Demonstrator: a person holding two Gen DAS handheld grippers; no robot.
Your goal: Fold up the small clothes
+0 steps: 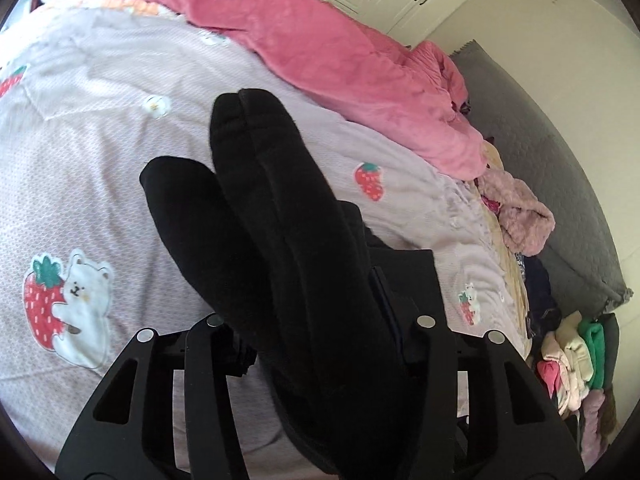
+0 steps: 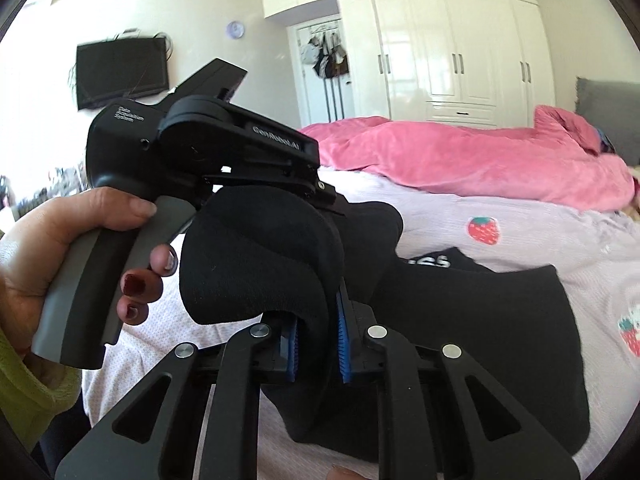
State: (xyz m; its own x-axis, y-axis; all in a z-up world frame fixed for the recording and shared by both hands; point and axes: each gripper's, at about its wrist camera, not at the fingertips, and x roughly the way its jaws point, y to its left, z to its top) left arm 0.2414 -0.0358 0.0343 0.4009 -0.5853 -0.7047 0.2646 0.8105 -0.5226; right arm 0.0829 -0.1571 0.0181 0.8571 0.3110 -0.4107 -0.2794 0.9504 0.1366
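A pair of black socks (image 1: 280, 208) hangs over my left gripper (image 1: 320, 344), whose jaws are shut on them; their toes point away over the bed. In the right wrist view my right gripper (image 2: 318, 344) has its blue pads (image 2: 343, 344) closed on the same black socks (image 2: 260, 256), which curl over in front of it. The left gripper's black body (image 2: 224, 136), held by a hand, sits just beyond the sock. More black fabric (image 2: 480, 320) with white lettering lies on the sheet under and to the right of my right gripper.
The bed has a lilac strawberry-print sheet (image 1: 100, 160) and a bunched pink duvet (image 1: 320, 40) at the far side. A pile of small clothes (image 1: 568, 360) and a pink fluffy item (image 1: 520, 216) lie by the grey headboard (image 1: 560, 160). White wardrobes (image 2: 440, 48) stand behind.
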